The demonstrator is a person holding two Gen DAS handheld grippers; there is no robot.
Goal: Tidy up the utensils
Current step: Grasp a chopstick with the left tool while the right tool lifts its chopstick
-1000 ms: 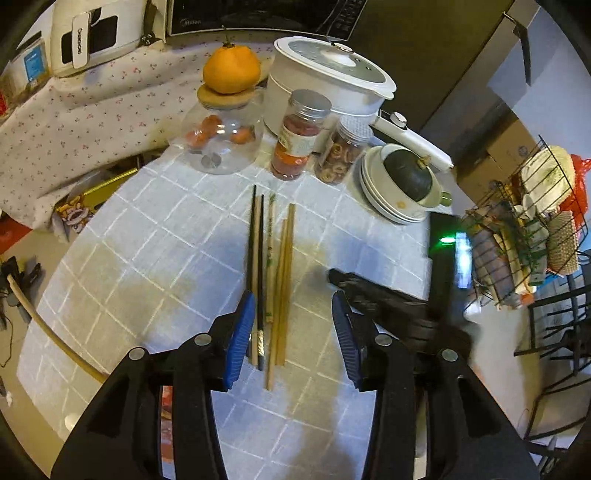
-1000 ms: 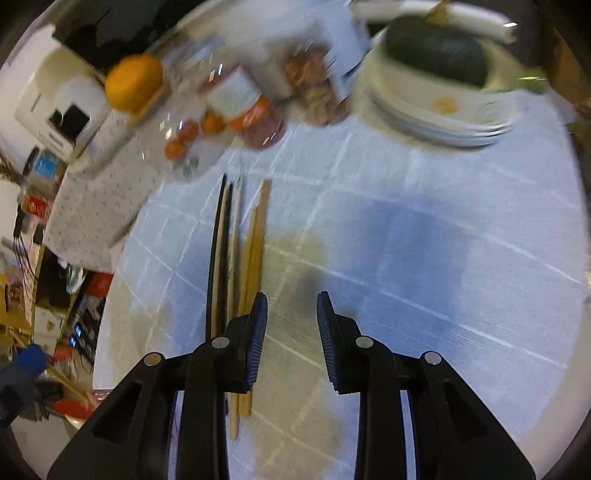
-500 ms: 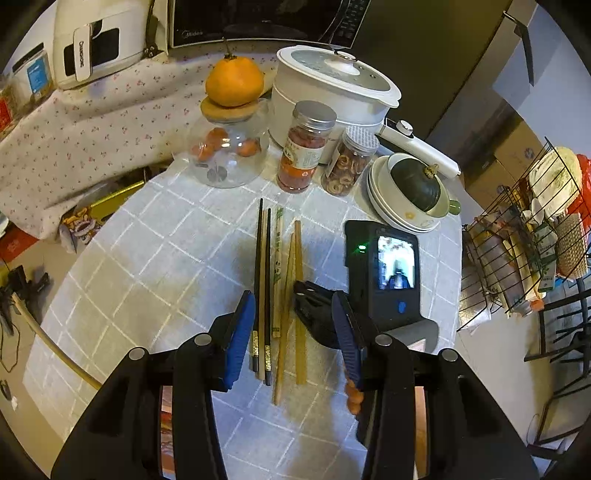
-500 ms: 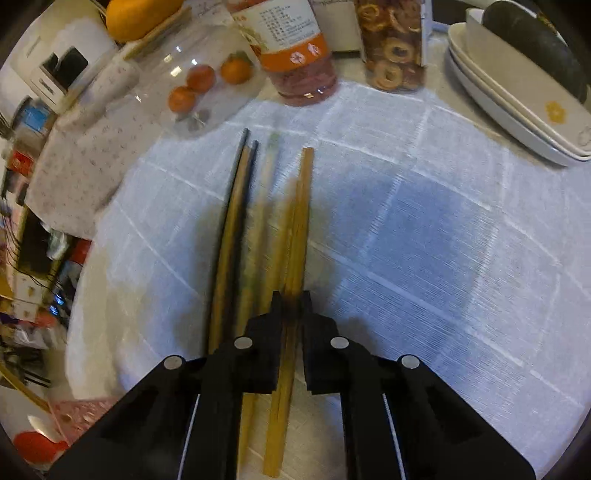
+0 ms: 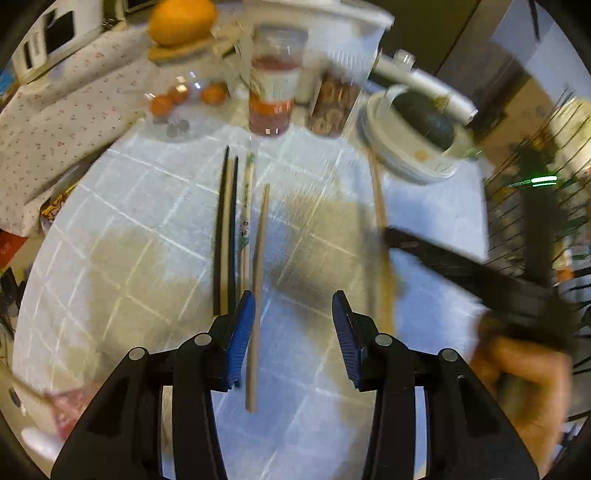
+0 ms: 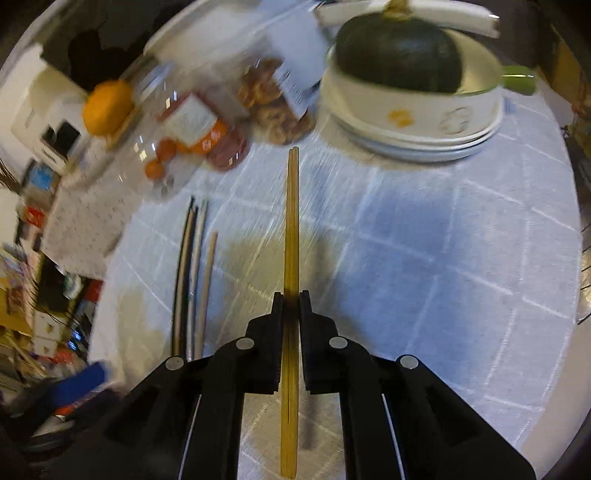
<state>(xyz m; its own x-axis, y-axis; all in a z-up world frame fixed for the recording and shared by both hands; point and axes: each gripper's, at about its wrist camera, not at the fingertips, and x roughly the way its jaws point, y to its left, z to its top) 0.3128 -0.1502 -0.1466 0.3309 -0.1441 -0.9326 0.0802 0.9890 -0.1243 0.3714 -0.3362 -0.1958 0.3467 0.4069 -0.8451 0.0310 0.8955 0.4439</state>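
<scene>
Left wrist view: at the far left a floral cloth (image 5: 55,122) drapes beside the surface (image 5: 122,258), which wears a white grid cloth. On it lie dark chopsticks (image 5: 223,236), then a pale patterned chopstick (image 5: 246,206), then a single wooden chopstick (image 5: 258,288) that runs down between the fingers of the left claw (image 5: 293,332). That claw stands released, its blue pads apart, the left pad just beside the wooden stick; whether it touches I cannot tell. Behind stand a glass jar (image 5: 177,99) with an orange (image 5: 181,16) on its lid, a red jar (image 5: 273,96) and a jar of rings (image 5: 332,107). Further right is a stack of plates (image 5: 402,162) bearing a dark squash (image 5: 424,118). At the right, blurred, the right claw carries a wooden pair (image 5: 380,229) clear of the others, with a hand (image 5: 524,376) behind it.

Right wrist view: the remaining sticks (image 6: 194,273) lie left on the surface (image 6: 443,258). The right claw (image 6: 291,295) is clenched on the wooden pair (image 6: 291,221), which points toward the plates (image 6: 417,144).
</scene>
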